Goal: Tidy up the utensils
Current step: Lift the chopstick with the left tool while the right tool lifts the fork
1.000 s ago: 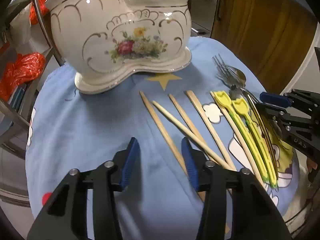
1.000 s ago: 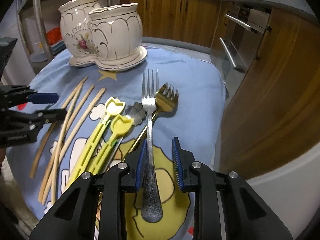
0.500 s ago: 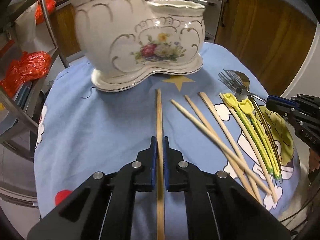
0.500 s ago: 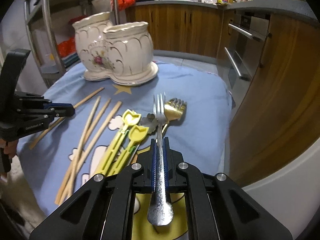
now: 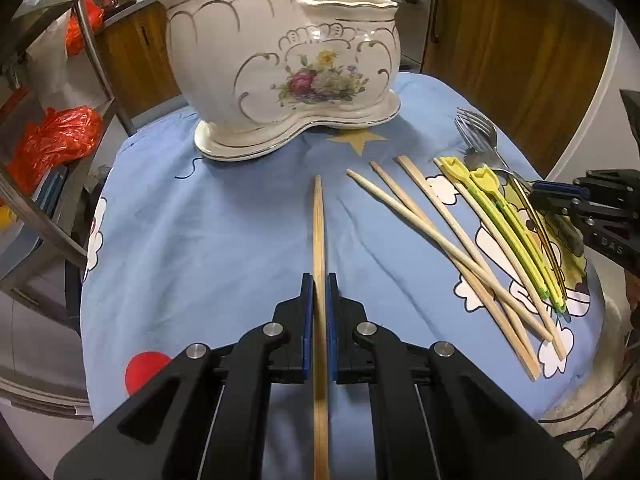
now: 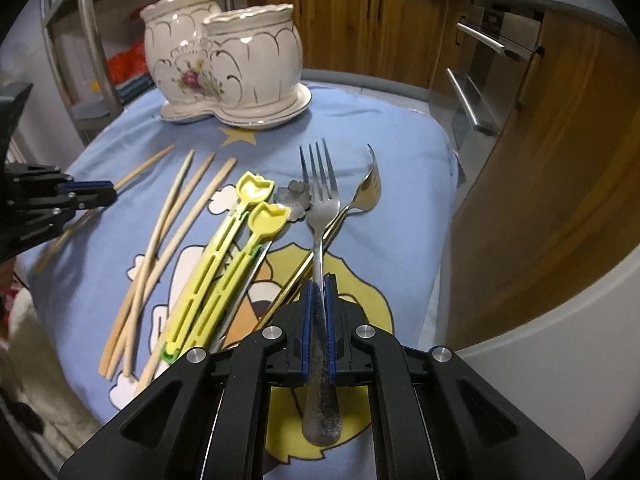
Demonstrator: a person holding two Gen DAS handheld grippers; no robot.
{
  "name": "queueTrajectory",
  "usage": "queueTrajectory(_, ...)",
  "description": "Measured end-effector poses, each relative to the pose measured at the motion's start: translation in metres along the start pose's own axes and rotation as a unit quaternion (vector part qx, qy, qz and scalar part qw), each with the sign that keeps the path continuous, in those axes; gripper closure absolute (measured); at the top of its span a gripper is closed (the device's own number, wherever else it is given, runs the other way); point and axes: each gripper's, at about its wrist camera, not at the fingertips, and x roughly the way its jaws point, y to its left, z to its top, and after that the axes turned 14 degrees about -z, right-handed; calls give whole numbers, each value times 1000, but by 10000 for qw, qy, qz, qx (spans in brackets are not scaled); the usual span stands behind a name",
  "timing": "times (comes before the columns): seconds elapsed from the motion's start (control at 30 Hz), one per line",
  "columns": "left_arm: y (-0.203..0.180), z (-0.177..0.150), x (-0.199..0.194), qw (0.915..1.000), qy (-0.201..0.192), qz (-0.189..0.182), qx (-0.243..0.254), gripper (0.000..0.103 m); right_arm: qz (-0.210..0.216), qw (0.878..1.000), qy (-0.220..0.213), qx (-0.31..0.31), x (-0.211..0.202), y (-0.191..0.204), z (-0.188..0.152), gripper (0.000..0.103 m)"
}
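My left gripper (image 5: 319,286) is shut on a wooden chopstick (image 5: 319,220) that points at the white floral ceramic holder (image 5: 280,68) on the blue cloth. Three more chopsticks (image 5: 440,236) and two yellow tulip-topped utensils (image 5: 508,216) lie to its right. My right gripper (image 6: 319,286) is shut on the handle of a silver fork (image 6: 320,200), lifted a little above the cloth. A gold fork (image 6: 360,200) and a flower-ended utensil (image 6: 294,198) lie beside it. The holder (image 6: 228,60) stands at the far side.
The blue cartoon cloth (image 5: 200,220) covers a small table with rounded edges. A metal rack with red bags (image 5: 56,140) stands left. Wooden cabinets (image 6: 380,28) and an oven with handles (image 6: 476,92) are behind and right.
A second ago both grippers were open around their items. They have shut, left on the chopstick and right on the silver fork, and both have lifted slightly and drawn back.
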Motion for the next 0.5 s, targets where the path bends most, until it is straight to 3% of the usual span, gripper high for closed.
queueTrajectory(0.33,1,2,10,9999,99,10,-24,96,317,9992,224,41,14,-10,11,93)
queueTrajectory(0.43,3,6,11,9999,142,-21,-69,96,-43,9992,265,-304,12,-3,16,79)
queueTrajectory(0.5,5,7,11,9999,150,-39,-68,96,-100,9988,305,-362,14,-3,19,75)
